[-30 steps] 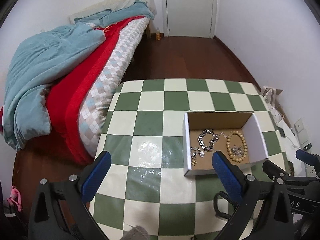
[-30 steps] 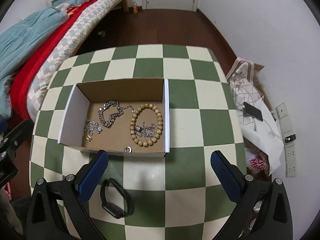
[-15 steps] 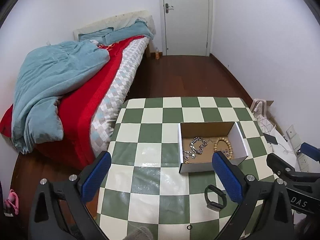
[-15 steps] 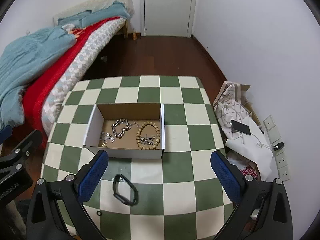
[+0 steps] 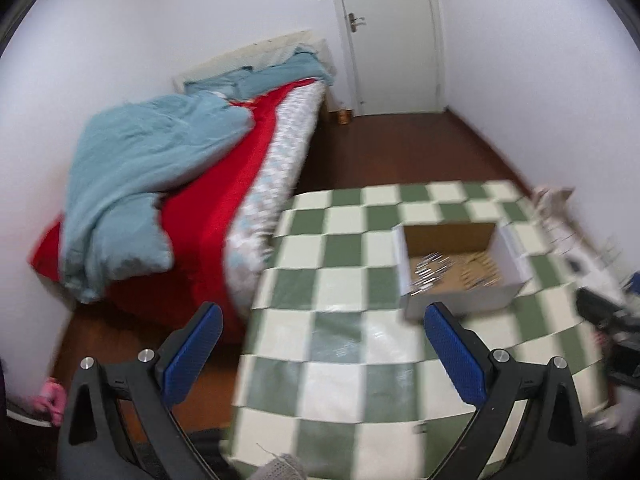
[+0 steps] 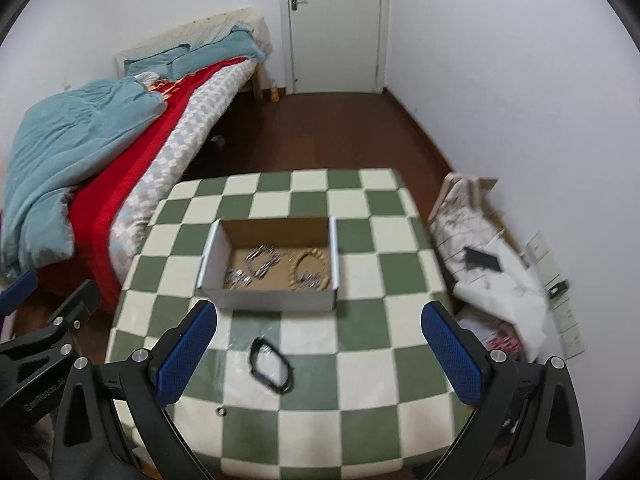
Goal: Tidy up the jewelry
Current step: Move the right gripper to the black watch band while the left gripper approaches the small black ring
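Shallow cardboard box (image 6: 272, 300), white outside and brown inside, open-topped, near the middle of a green-and-cream checkered table (image 6: 360, 396). Inside, on the left half, a tangle of silver chain jewelry (image 6: 256, 266); on the right half, a ring of tan wooden beads (image 6: 310, 268) with a small silver piece lying across its near edge. Outside the box, on the table nearer the camera, a black band (image 6: 271, 369) lying flat in an open loop, and a tiny dark ring (image 6: 220, 411) nearer still. Right gripper (image 6: 319, 352) with blue-padded jaws wide apart, gripping nothing, above the near table edge. Left gripper (image 5: 320, 354) likewise spread wide and empty, over the table's left side; box (image 5: 456, 272) blurred in that view, contents only streaks. Beyond, a bed (image 6: 120, 168) with red cover and blue duvet.
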A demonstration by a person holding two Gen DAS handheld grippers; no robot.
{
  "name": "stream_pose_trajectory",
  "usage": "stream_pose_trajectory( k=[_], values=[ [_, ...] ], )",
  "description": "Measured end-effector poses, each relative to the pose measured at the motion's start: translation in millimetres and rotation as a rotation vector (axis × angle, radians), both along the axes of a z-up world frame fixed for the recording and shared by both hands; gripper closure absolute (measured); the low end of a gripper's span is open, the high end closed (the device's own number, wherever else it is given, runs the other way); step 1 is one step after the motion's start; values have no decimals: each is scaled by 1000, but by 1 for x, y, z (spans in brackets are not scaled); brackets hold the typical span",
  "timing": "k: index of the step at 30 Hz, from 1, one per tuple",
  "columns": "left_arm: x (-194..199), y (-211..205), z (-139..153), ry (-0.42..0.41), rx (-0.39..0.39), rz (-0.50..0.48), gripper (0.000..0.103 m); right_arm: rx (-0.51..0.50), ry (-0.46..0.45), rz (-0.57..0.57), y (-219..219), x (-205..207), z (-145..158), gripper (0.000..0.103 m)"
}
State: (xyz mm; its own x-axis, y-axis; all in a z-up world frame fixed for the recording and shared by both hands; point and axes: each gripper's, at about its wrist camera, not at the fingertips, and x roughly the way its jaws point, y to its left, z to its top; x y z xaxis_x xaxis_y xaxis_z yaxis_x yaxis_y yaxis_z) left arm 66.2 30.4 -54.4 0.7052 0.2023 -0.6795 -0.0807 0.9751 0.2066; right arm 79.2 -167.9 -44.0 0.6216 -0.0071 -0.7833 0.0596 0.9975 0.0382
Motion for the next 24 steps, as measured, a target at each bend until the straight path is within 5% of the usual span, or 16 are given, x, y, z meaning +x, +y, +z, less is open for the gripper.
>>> stream_pose_trajectory(
  k=[3,7,9,11,20,22,24],
  values=[
    [2,2,-38,55,108,42,0,23,49,3,-3,-2,-29,0],
    [8,14,-86,164,136,84,0,121,149,-13,-11,-4,-85,2],
    [9,20,-107,211,140,100,0,162,188,-24,-16,-3,-110,28],
    [9,22,-122,239,139,106,0,197,224,-38,-20,2,-135,44],
    [5,12,-139,287,91,50,0,270,301,16,4,31,-196,47],
    [4,5,-140,294,69,23,0,258,300,35,9,34,-200,60],
    [0,-5,-142,303,49,-8,0,245,305,66,16,35,-201,93]
  ],
)
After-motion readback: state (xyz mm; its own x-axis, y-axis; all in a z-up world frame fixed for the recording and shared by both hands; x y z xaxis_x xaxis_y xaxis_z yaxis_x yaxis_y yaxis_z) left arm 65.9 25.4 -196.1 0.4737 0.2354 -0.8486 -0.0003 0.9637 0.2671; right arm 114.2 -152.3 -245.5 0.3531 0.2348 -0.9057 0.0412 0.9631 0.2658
